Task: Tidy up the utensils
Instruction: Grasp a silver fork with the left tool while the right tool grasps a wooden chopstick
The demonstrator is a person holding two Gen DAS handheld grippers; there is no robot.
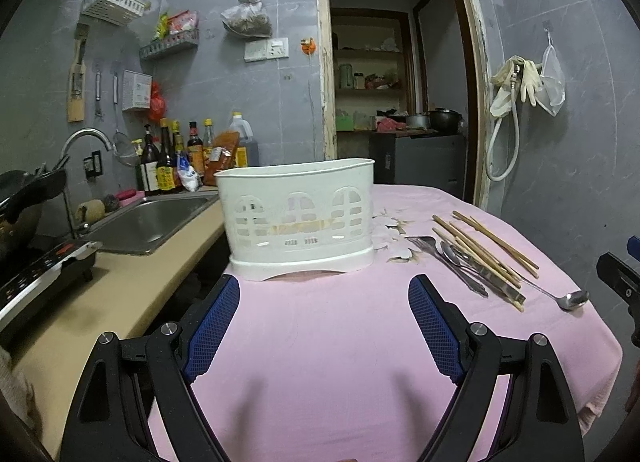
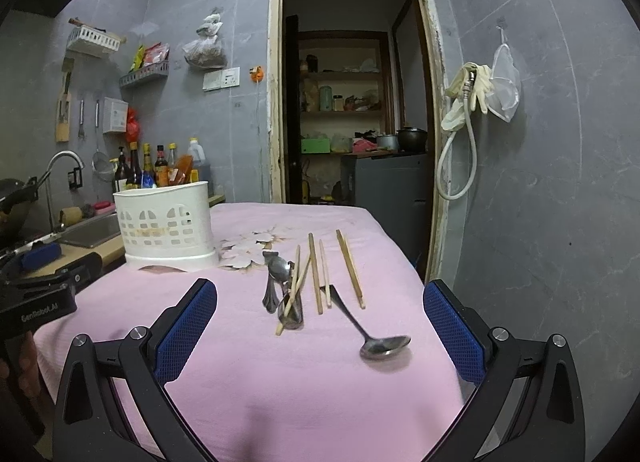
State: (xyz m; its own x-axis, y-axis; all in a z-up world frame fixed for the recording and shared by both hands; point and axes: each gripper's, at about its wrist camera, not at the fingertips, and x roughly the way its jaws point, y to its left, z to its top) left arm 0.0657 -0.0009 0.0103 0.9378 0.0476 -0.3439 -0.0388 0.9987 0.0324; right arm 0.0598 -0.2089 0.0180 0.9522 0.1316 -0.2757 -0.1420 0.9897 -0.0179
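Both grippers, left (image 1: pixel 324 326) and right (image 2: pixel 320 330), hover with fingers apart and empty, ready to pick. Ahead of the right lie the ladle (image 2: pixel 370 328), spoons (image 2: pixel 280 278) and chopsticks (image 2: pixel 316 274), loose on the cloth (image 2: pixel 304 382). Farther left stands the holder (image 2: pixel 164 221), apparently their destination.

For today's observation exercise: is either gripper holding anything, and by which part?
Nothing is held. The left gripper and right gripper are both open above the pink tablecloth; the utensils lie untouched.
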